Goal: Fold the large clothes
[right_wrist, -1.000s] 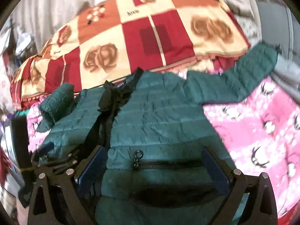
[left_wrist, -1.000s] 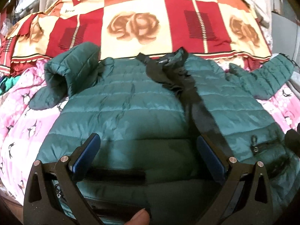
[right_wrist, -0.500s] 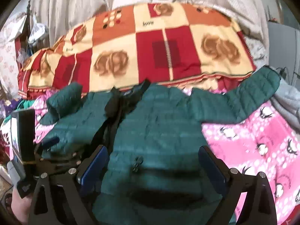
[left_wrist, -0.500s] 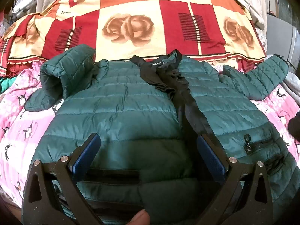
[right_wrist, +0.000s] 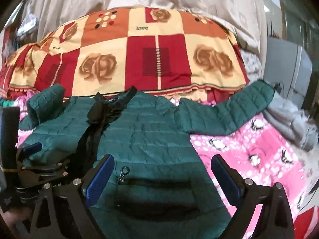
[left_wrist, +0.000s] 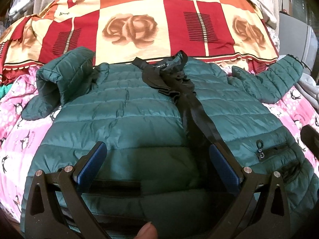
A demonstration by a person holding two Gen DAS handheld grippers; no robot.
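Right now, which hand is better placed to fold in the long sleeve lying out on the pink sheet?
Right. The right gripper is open over the jacket's side nearest that outstretched sleeve; the left gripper is over the jacket's other half.

"love" printed on rose-patterned blanket (left_wrist: 137, 25); neck label (left_wrist: 160, 66) of green jacket (left_wrist: 119, 119) partly readable: "…OLY".

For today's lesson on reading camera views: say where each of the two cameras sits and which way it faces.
Left wrist: on the left gripper, looking down across the green jacket toward the quilt; a fingertip shows.
Right wrist: on the right gripper, over the jacket's pocket and pink sheet; the left gripper shows at left.
Shared: jacket, quilt, sheet.
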